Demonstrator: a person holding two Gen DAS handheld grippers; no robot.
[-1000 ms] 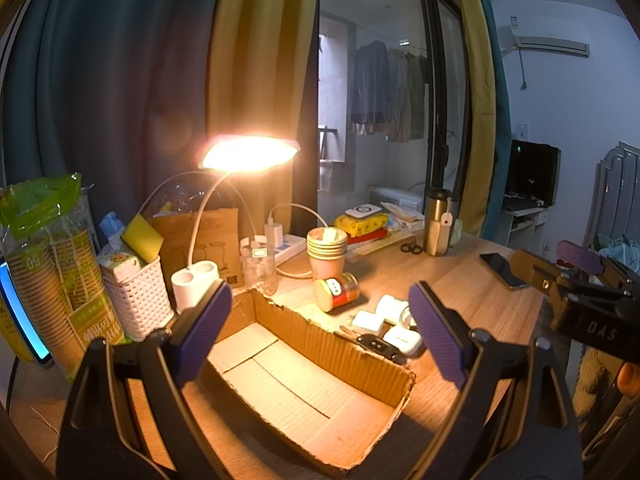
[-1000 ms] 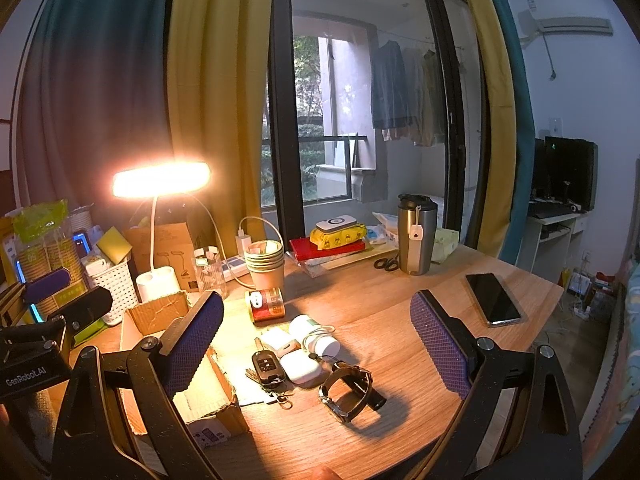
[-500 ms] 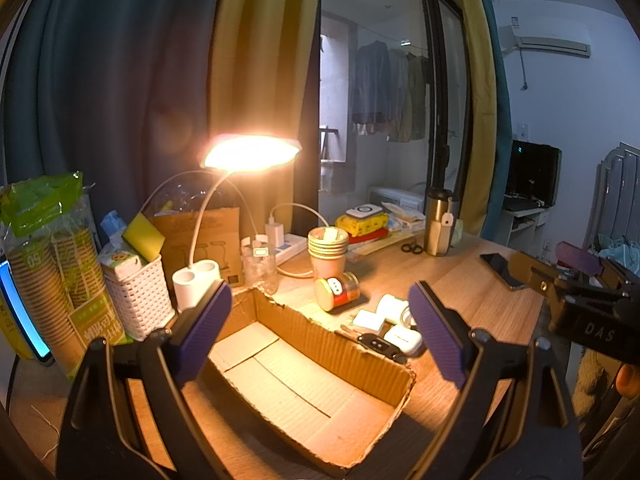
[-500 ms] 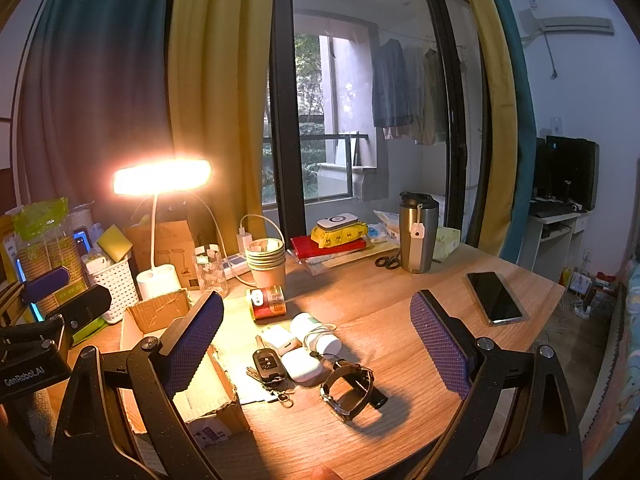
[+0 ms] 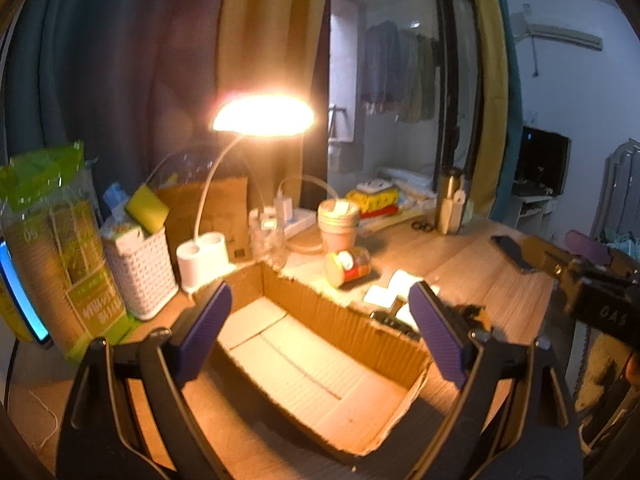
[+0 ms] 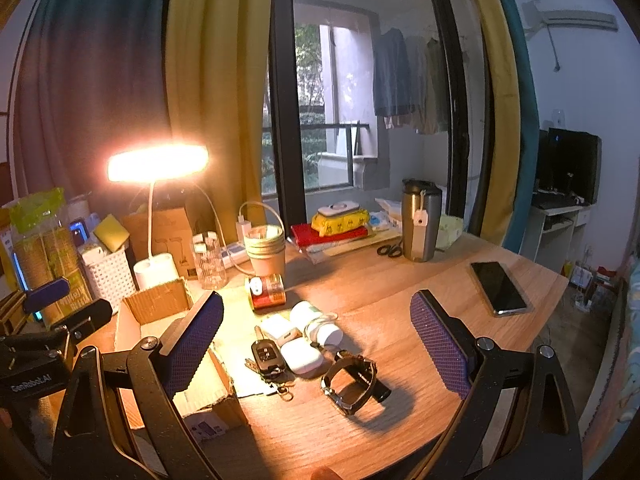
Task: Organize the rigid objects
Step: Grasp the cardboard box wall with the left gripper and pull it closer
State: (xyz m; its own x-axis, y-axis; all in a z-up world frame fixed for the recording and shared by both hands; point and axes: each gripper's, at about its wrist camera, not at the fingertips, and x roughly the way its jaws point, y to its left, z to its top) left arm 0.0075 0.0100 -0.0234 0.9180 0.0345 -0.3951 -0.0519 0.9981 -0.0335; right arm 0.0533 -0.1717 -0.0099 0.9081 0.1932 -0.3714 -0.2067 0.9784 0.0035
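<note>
Wooden desk (image 6: 400,280), one cardboard box (image 5: 320,364), one watch (image 6: 352,380), both claws (image 5: 320,320) (image 6: 316,336) spread, empty.

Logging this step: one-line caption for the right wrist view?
Open right tongs above wristwatch, car key and earbud cases, beside cardboard box.

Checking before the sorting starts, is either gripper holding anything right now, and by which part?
Nothing is held. The left gripper is open above the cardboard box, and the right gripper is open above the wristwatch and car key.
</note>
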